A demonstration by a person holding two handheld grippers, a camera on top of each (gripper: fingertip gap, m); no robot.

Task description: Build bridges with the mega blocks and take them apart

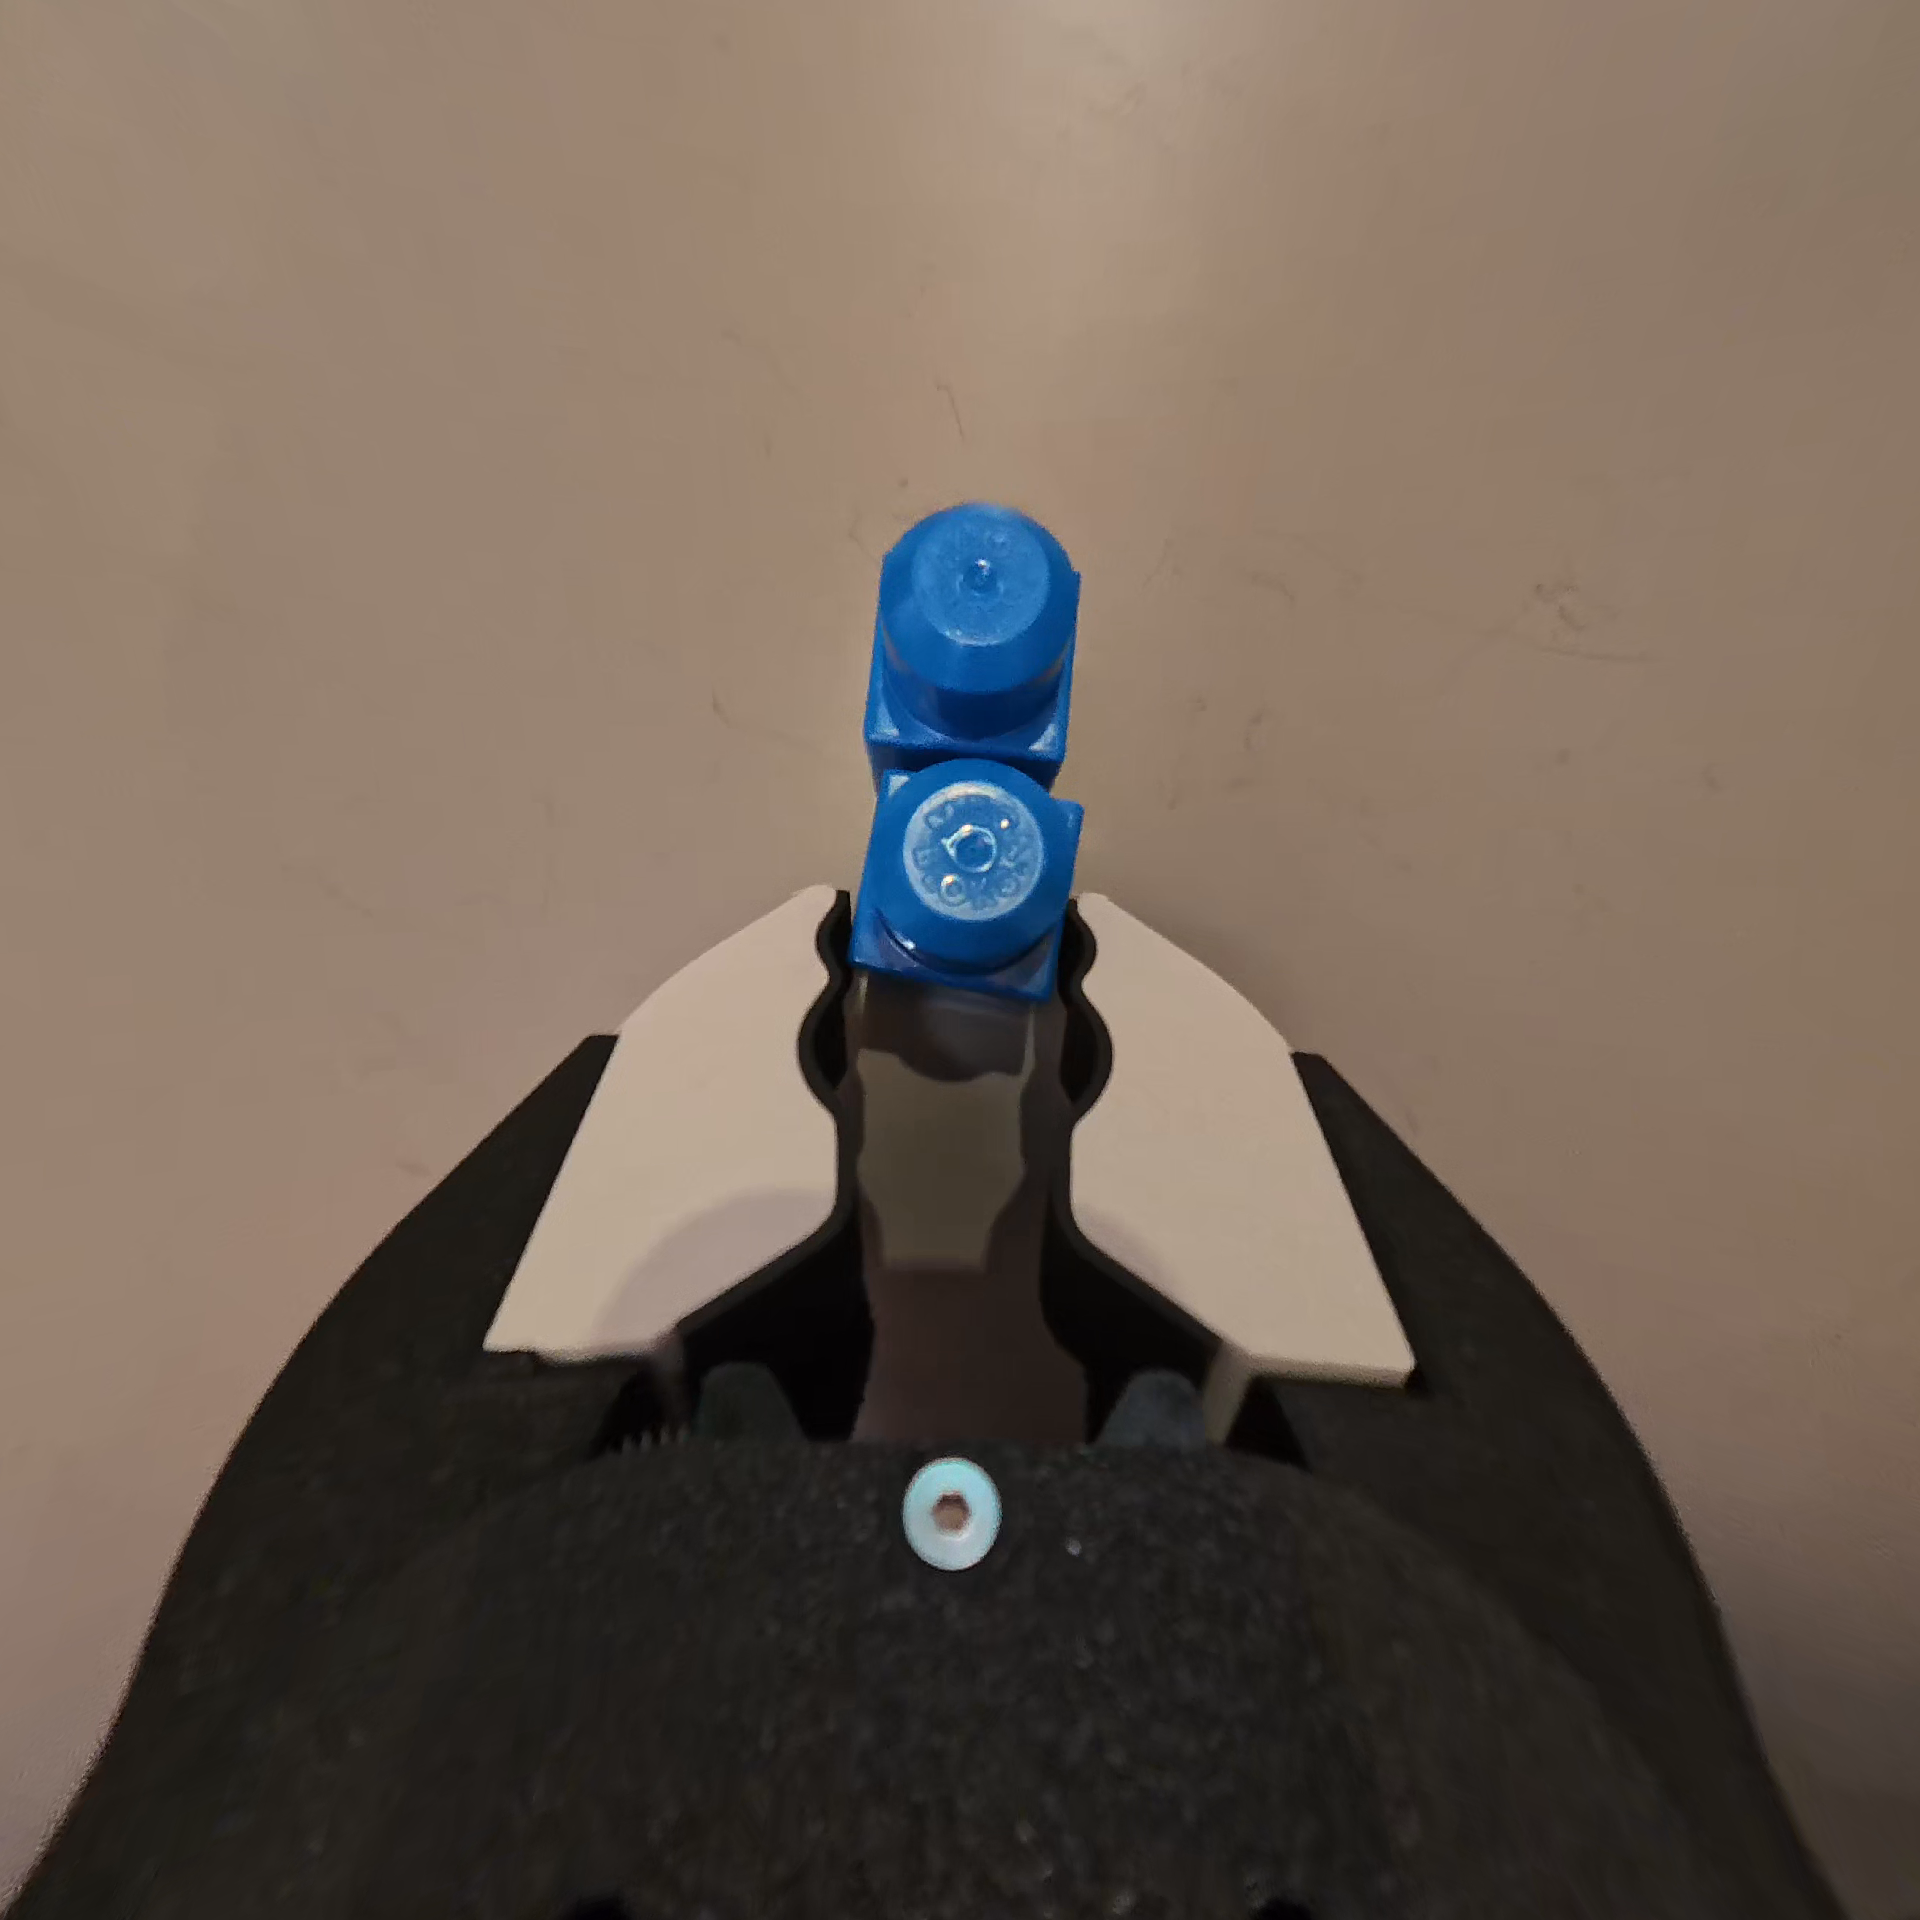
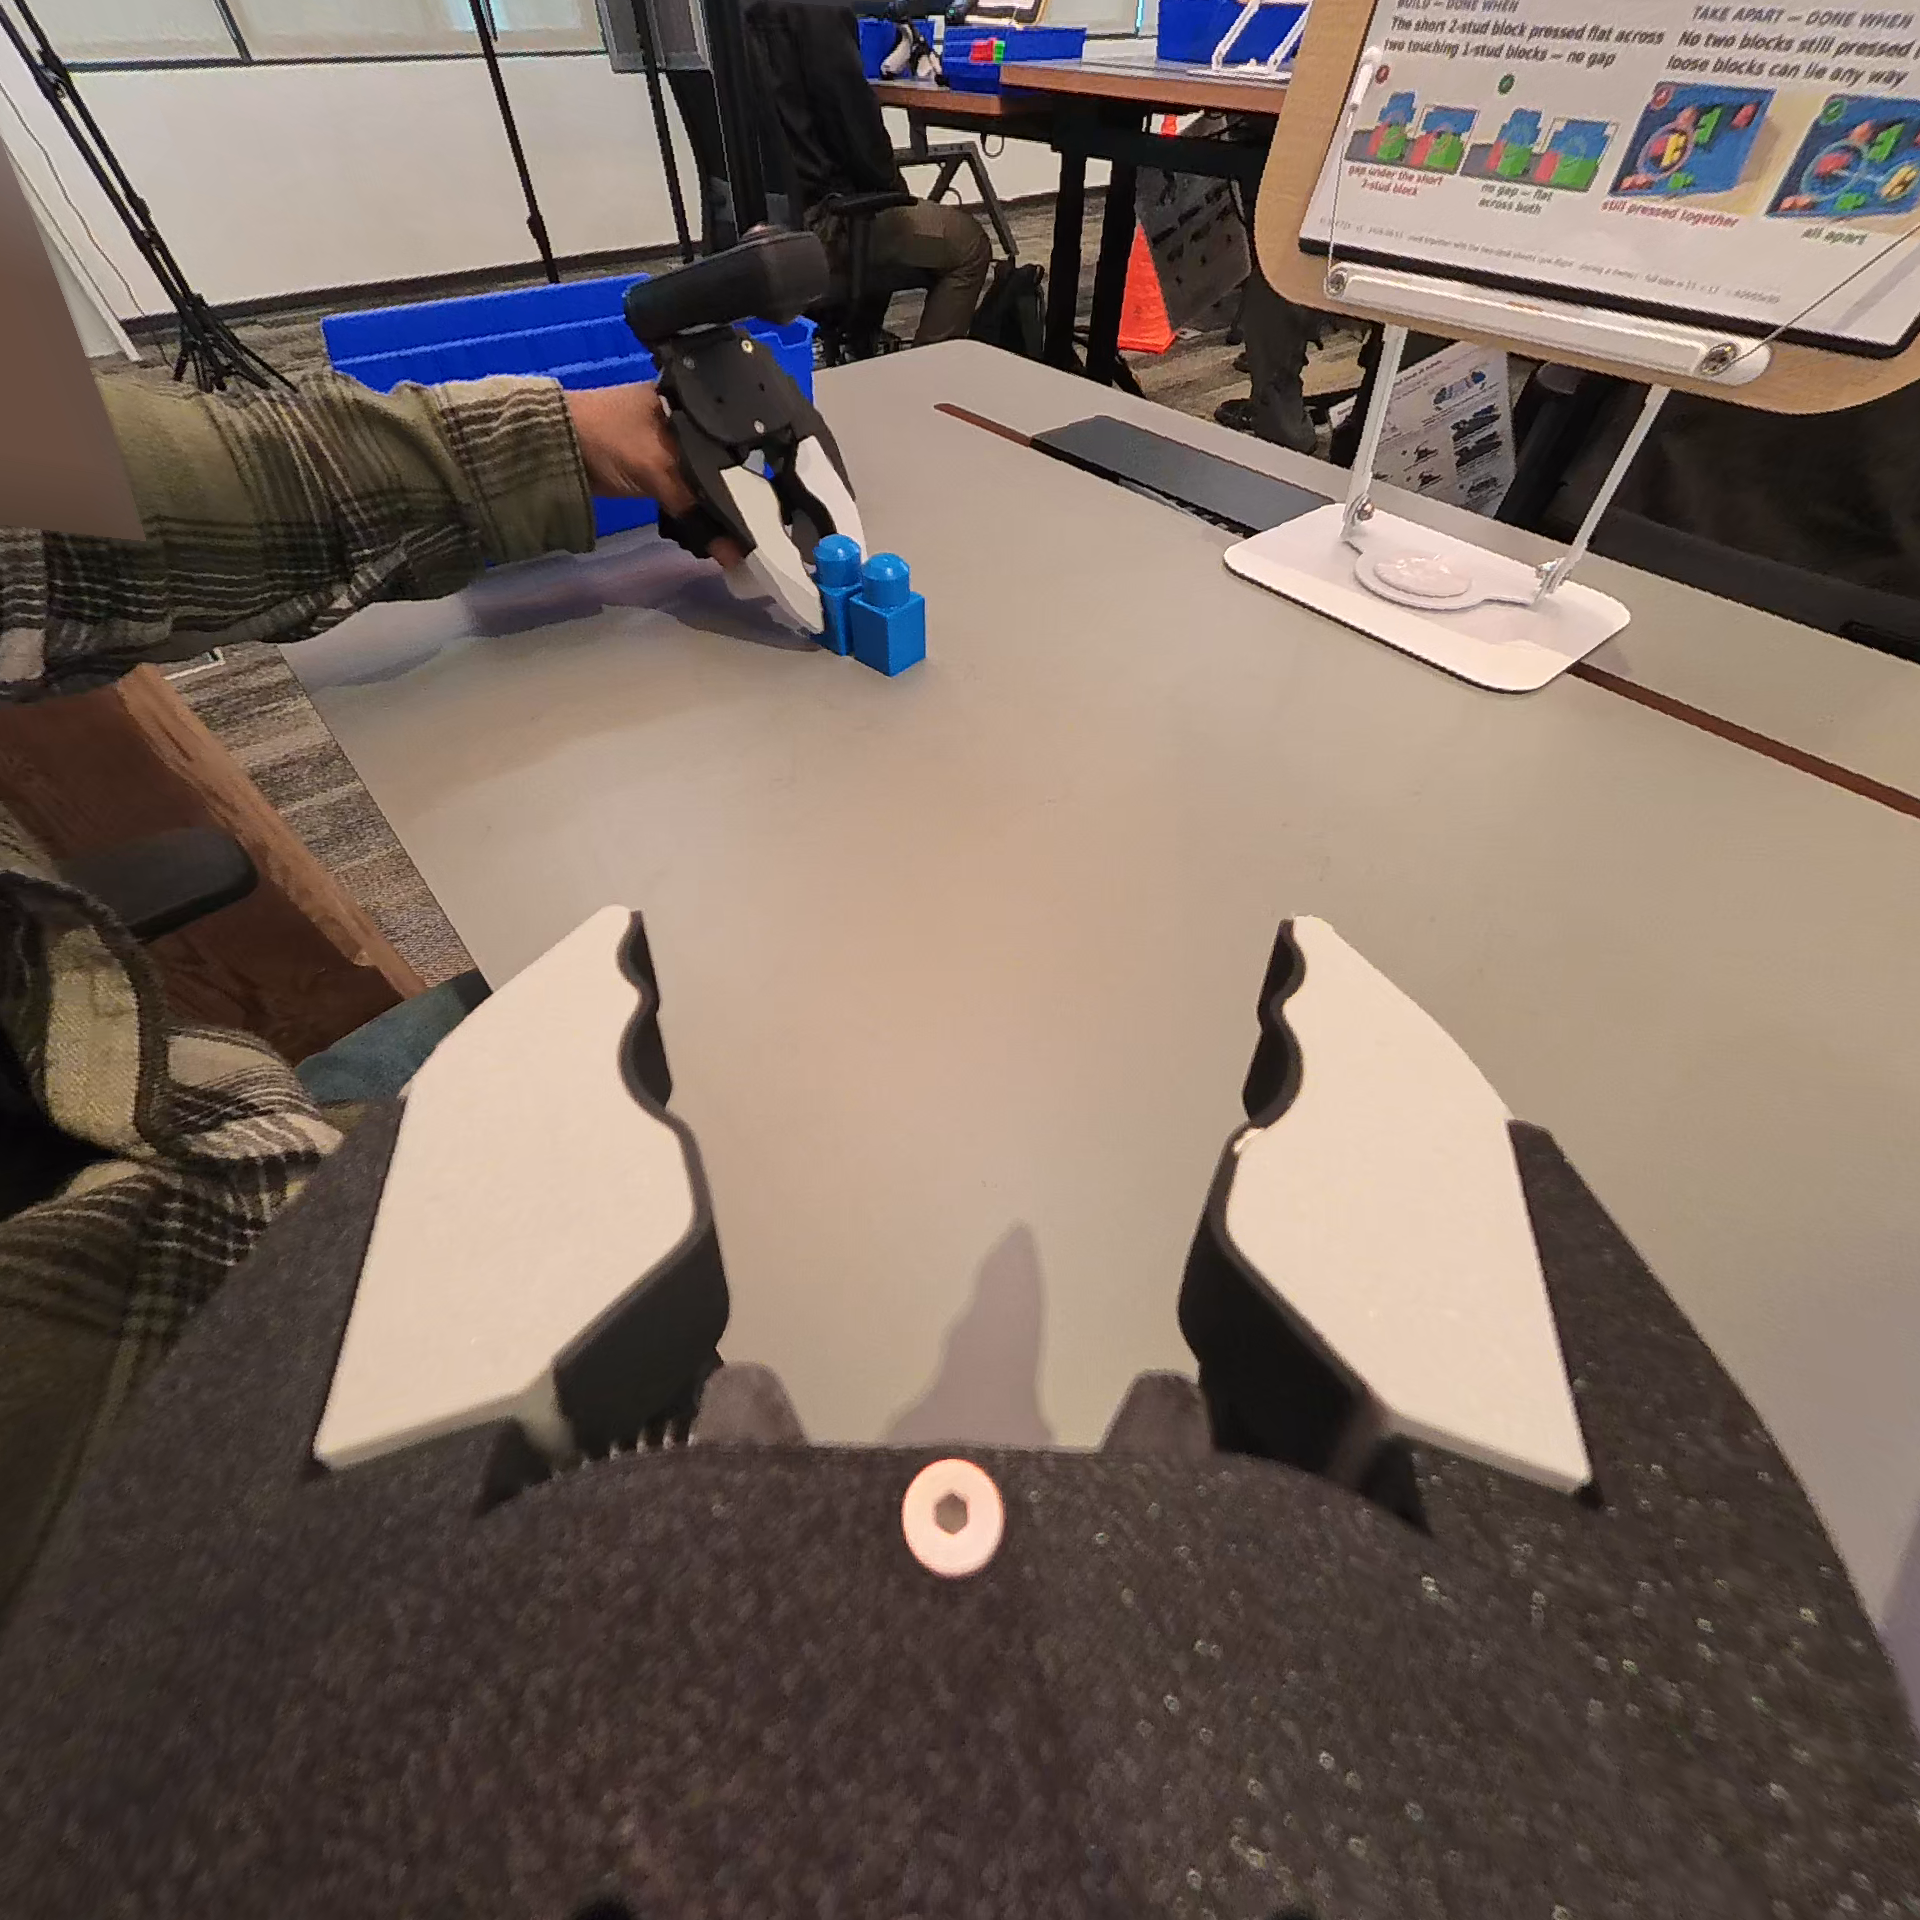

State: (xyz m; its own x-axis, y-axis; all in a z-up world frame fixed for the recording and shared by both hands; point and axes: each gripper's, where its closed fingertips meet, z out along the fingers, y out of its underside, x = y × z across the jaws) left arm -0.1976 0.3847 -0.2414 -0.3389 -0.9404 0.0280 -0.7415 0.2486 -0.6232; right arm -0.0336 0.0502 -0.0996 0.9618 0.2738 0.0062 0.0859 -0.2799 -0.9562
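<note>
Two blue one-stud blocks stand side by side, touching, on the grey table (image 2: 1039, 831). In the left wrist view, seen from above, the near block (image 1: 961, 883) sits between my left gripper's (image 1: 958, 914) fingertips, which press its two sides. The far block (image 1: 971, 644) stands free just beyond it. The right wrist view shows the left gripper (image 2: 831, 577) tilted down onto the gripped block (image 2: 836, 582), with the free block (image 2: 888, 623) to its right. My right gripper (image 2: 961, 966) is open and empty, well short of the blocks.
A blue bin (image 2: 499, 322) stands behind the left gripper at the table's far left. A document stand holding an instruction sheet (image 2: 1610, 156) rests on a white base (image 2: 1455, 613) at the right. A black strip (image 2: 1174, 468) lies in the tabletop. The table's edge runs along the left. My right fingertips sit around 40 cm from my left ones.
</note>
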